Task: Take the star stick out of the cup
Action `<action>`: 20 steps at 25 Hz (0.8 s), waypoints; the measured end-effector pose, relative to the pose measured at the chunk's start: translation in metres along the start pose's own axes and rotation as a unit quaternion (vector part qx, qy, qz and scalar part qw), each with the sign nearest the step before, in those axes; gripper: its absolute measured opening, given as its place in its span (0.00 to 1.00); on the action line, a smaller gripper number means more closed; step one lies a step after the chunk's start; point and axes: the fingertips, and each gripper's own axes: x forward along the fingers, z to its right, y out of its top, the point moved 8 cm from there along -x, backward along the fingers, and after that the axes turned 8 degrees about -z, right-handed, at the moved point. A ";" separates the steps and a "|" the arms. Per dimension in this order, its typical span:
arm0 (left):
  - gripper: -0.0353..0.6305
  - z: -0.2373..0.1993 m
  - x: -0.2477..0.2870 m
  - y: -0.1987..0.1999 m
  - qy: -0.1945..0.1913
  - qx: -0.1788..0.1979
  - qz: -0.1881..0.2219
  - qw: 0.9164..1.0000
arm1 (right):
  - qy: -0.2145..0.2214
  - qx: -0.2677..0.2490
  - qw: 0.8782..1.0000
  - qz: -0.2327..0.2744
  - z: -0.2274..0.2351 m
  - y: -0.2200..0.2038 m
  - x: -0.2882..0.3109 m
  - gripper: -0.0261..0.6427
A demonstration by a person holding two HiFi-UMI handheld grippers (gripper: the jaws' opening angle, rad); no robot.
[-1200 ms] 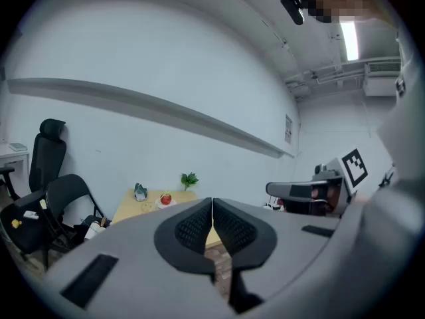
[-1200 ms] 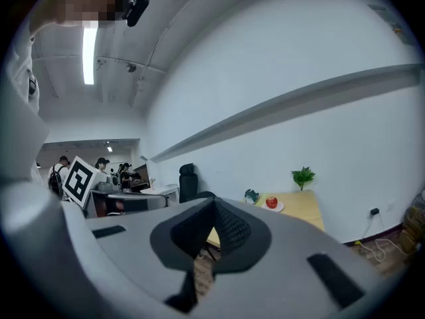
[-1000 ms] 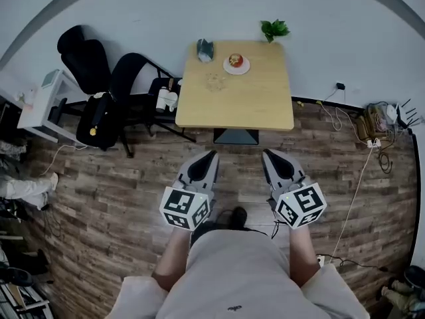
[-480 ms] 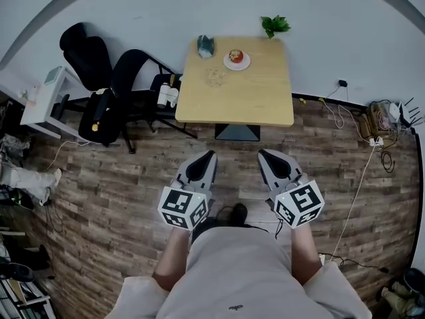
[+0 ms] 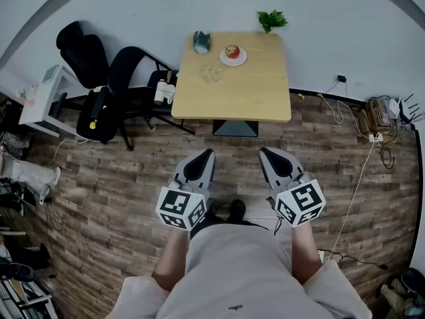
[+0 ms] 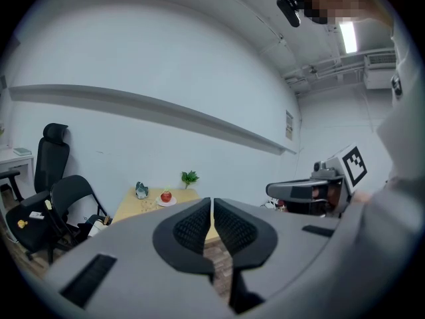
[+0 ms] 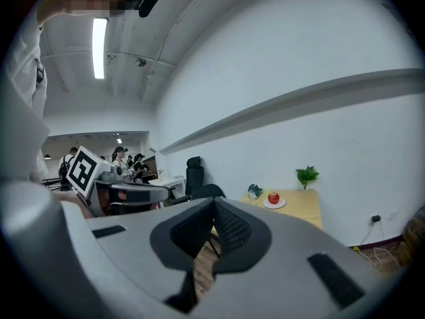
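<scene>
The left gripper (image 5: 206,154) and right gripper (image 5: 265,152) are both pressed together and empty, well short of the table (image 5: 259,92). The faint clear cup (image 5: 211,73) sits toward its far-left corner; the star stick is indiscernible. The person should approach first, then spread one gripper's jaws.

We were in what looked like an office workroom: two black swivel chairs (image 5: 83,55) stood at the upper left of the head view beside a white desk (image 5: 38,104), and a small wooden table (image 5: 232,92) sat against a plain white wall on a wood-plank floor (image 5: 119,178). Loose cables (image 5: 382,121) lay tangled along the wall at the right edge. In the right gripper view a strip light (image 7: 99,47) hung at the upper left, and people (image 7: 126,158) stood among more desks at middle left.
</scene>
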 end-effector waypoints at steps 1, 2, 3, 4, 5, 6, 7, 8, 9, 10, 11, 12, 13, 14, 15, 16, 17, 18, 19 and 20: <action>0.07 0.000 0.000 0.000 -0.001 0.001 0.000 1.000 | -0.001 0.000 1.000 -0.002 0.000 -0.001 0.000 0.04; 0.07 -0.001 0.001 -0.001 -0.002 0.002 -0.001 1.000 | -0.002 -0.001 1.000 -0.003 0.000 -0.002 0.001 0.04; 0.07 -0.002 0.001 -0.002 -0.003 0.002 -0.002 1.000 | -0.003 -0.001 1.000 -0.005 0.000 -0.003 0.002 0.04; 0.07 -0.003 0.001 -0.002 -0.003 0.003 -0.003 1.000 | -0.004 -0.001 1.000 -0.007 0.000 -0.004 0.003 0.06; 0.08 -0.004 0.002 -0.003 -0.003 0.004 -0.004 1.000 | -0.005 -0.001 1.000 -0.009 0.001 -0.005 0.004 0.08; 0.09 -0.006 0.003 -0.003 -0.003 0.004 -0.005 1.000 | -0.006 0.000 1.000 -0.010 0.001 -0.006 0.006 0.10; 0.12 -0.007 0.004 -0.003 -0.004 0.005 -0.007 1.000 | -0.007 0.001 1.000 -0.012 0.002 -0.006 0.007 0.12; 0.15 -0.009 0.005 -0.003 -0.006 0.005 -0.009 1.000 | -0.007 0.003 1.000 -0.015 0.002 -0.006 0.009 0.12; 0.17 -0.011 0.007 -0.002 -0.007 0.005 -0.009 1.000 | -0.006 0.006 1.000 -0.017 0.003 -0.006 0.011 0.12; 0.18 -0.013 0.009 -0.002 -0.008 0.005 -0.010 1.000 | -0.004 0.010 1.000 -0.019 0.004 -0.006 0.014 0.12; 0.18 -0.016 0.010 -0.001 -0.009 0.004 -0.010 1.000 | -0.001 0.015 1.000 -0.020 0.005 -0.006 0.017 0.13; 0.20 -0.020 0.012 -0.001 -0.009 0.004 -0.010 1.000 | 0.002 0.019 1.000 -0.022 0.006 -0.005 0.021 0.14; 0.21 -0.024 0.014 0.000 -0.009 0.003 -0.009 1.000 | 0.003 0.022 1.000 -0.023 0.007 -0.004 0.025 0.14; 0.21 -0.028 0.016 0.002 -0.010 0.003 -0.008 1.000 | 0.003 0.022 0.999 -0.024 0.008 -0.002 0.028 0.15; 0.21 -0.032 0.017 0.003 -0.010 0.002 -0.007 1.000 | 0.001 0.021 0.999 -0.025 0.009 -0.001 0.032 0.16; 0.21 -0.037 0.019 0.004 -0.010 0.001 -0.006 1.000 | -0.001 0.020 0.999 -0.026 0.010 0.001 0.037 0.17; 0.22 -0.042 0.021 0.006 -0.011 0.000 -0.005 1.000 | -0.004 0.019 0.999 -0.026 0.012 0.003 0.041 0.17; 0.22 -0.047 0.023 0.007 -0.011 -0.001 -0.005 1.000 | -0.006 0.019 0.999 -0.027 0.013 0.005 0.046 0.17; 0.21 -0.053 0.026 0.008 -0.012 -0.001 -0.005 1.000 | -0.008 0.018 0.999 -0.027 0.014 0.008 0.051 0.17; 0.21 -0.058 0.029 0.010 -0.012 -0.001 -0.005 1.000 | -0.009 0.017 0.999 -0.027 0.016 0.011 0.057 0.17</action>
